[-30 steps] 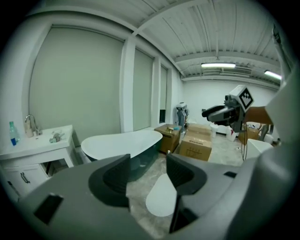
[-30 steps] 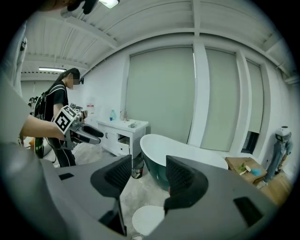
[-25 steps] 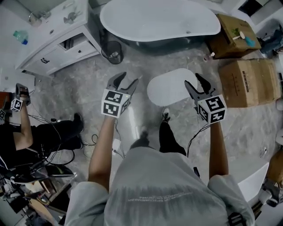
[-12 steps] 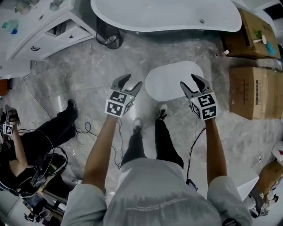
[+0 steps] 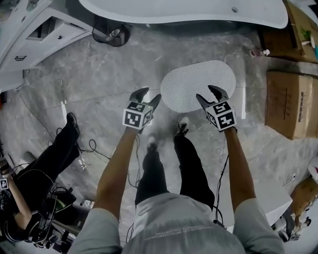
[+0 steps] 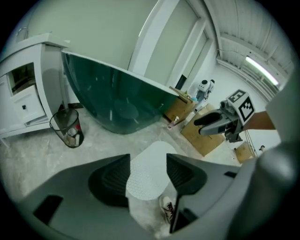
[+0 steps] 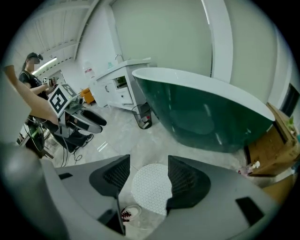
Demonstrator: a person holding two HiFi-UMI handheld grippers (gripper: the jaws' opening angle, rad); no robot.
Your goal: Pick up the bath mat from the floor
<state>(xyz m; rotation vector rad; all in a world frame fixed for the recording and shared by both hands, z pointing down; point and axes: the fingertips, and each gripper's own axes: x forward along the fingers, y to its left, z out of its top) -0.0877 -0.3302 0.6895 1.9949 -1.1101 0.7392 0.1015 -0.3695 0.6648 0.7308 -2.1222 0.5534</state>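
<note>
**A:** What has moved?

**B:** I have bent lower than a second ago. My left gripper [image 5: 150, 94] and right gripper [image 5: 205, 93] used to hang short of the bath mat [image 5: 198, 85], and now they sit at the two ends of its near edge. The right fingers have just been opening wider with nothing between them. The left fingers are spread too, and empty.

**A:** Where is the mat?

**B:** It lies flat on the floor [image 5: 99, 79] in front of the bathtub [image 5: 184, 10], just beyond my shoe [image 5: 183, 125]. Each gripper view shows it framed between the fingers, but it is still below them and not touched.

**A:** So which step is this?

**B:** I think it's still the approach. Next I'd need to get one finger of each pair under that thin edge. The mat hugs the floor, so I'd come in at a shallow angle before closing.
</note>
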